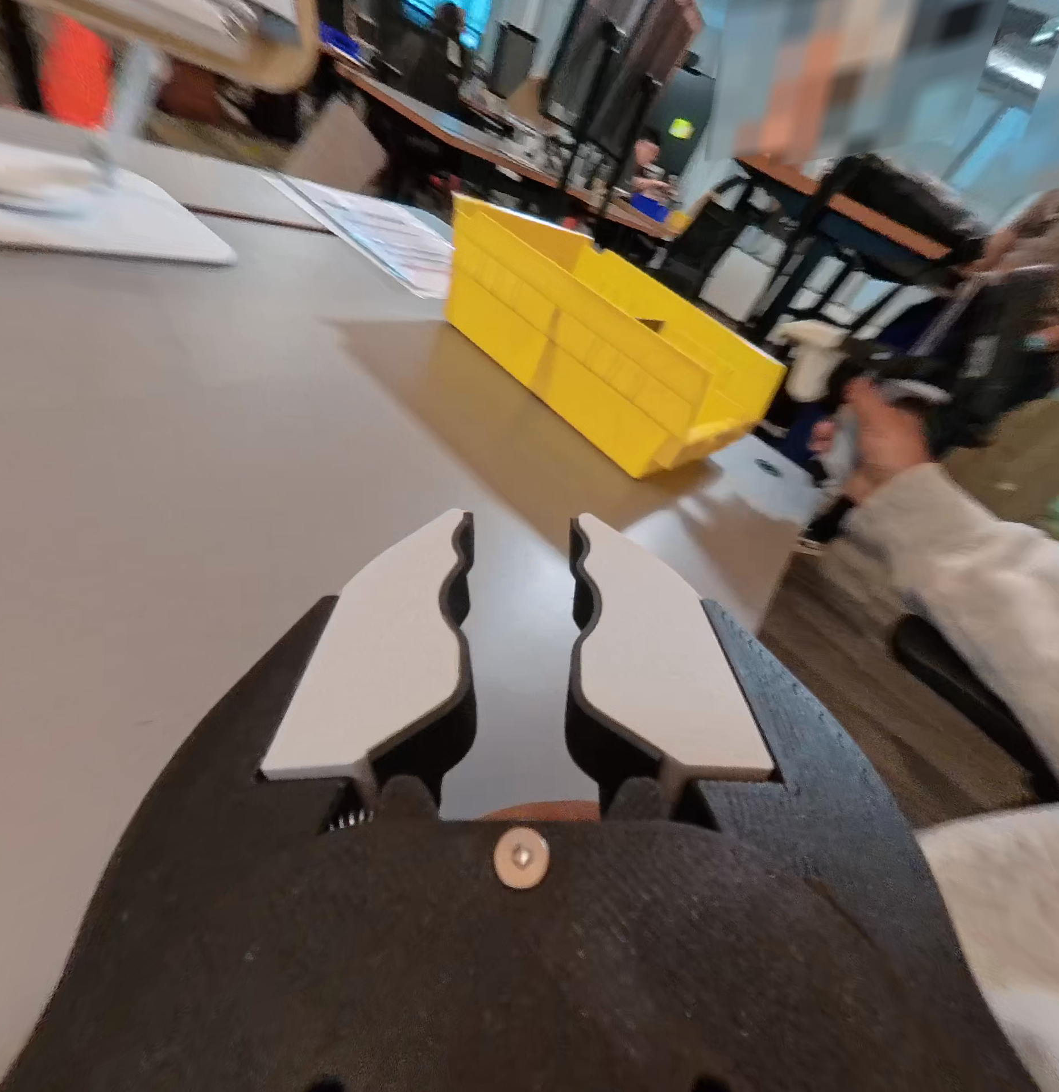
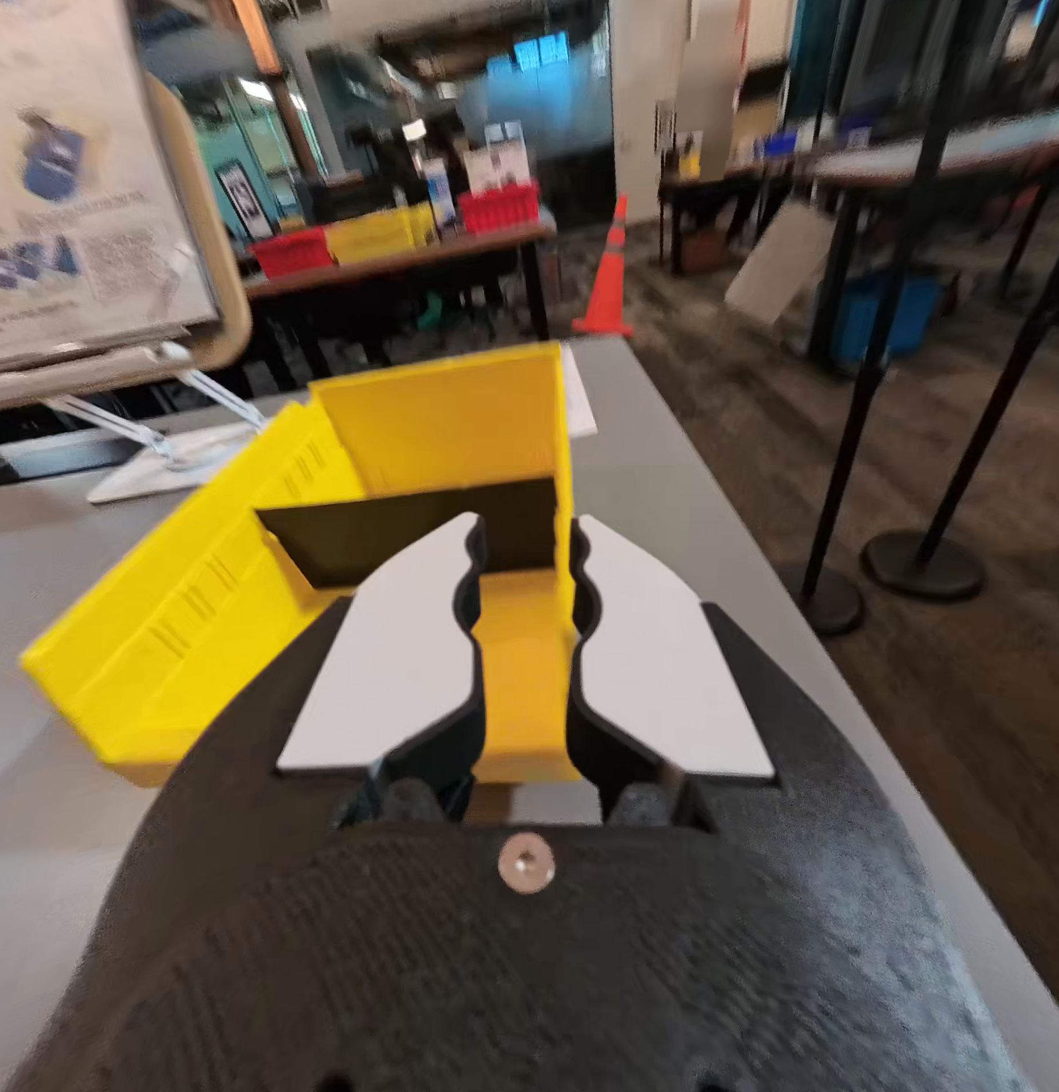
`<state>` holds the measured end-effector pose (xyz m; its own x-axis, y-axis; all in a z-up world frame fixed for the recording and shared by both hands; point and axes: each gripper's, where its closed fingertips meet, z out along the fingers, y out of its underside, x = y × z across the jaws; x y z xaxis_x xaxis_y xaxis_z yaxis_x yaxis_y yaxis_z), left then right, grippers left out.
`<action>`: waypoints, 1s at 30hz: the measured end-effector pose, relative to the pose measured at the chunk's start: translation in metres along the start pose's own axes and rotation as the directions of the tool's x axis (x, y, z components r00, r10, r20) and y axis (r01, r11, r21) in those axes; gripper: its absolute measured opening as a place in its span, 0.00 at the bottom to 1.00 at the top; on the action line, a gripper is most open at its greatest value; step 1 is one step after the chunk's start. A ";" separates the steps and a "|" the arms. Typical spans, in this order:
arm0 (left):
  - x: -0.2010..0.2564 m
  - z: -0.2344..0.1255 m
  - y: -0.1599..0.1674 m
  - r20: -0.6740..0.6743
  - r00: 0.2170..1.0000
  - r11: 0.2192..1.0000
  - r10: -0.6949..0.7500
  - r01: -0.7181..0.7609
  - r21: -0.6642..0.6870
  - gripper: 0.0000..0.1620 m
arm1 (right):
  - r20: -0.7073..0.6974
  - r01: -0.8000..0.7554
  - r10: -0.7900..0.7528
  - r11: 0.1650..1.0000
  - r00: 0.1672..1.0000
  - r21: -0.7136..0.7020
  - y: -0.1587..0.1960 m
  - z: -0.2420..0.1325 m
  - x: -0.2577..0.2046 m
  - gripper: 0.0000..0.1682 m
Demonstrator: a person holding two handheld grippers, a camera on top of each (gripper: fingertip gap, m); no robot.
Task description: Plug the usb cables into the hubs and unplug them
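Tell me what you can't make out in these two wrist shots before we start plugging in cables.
- USB cables and hubs: none visible in either view.
- Yellow bin contents: in the right wrist view, the right gripper covers much of the floor; in the left wrist view, its near wall hides the inside.
- Black divider in the bin: what lies behind it is hidden.
- Far gripper in the left wrist view: blurred, state unreadable.
- Left gripper: open, empty.
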<state>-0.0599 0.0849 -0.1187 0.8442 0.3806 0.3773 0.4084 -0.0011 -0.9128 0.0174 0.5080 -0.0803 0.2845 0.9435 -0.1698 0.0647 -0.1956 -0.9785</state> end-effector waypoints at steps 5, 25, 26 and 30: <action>-0.072 -0.045 -0.053 0.485 0.838 0.932 0.249 -0.344 0.116 0.31 | 0.141 0.209 -0.248 0.947 0.958 0.245 -0.043 -0.030 -0.110 0.15; -0.254 -0.198 -0.057 0.841 0.405 0.924 0.360 -0.278 -0.261 0.04 | 0.835 0.189 -0.143 0.981 0.531 0.048 0.063 -0.051 -0.362 0.11; -0.252 -0.203 -0.055 0.842 0.402 0.923 0.361 -0.280 -0.263 0.04 | 0.839 0.174 -0.122 0.984 0.531 0.032 0.063 -0.048 -0.362 0.11; -0.240 -0.220 -0.048 0.840 0.425 0.935 0.337 -0.258 -0.245 0.03 | 0.857 0.081 -0.002 0.996 0.515 -0.046 0.058 -0.037 -0.368 0.11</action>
<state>-0.2055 -0.2098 -0.1309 0.2051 0.9382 -0.2789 0.2488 -0.3256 -0.9122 -0.0481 0.1399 -0.0708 -0.6739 0.7151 -0.1856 0.1318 -0.1308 -0.9826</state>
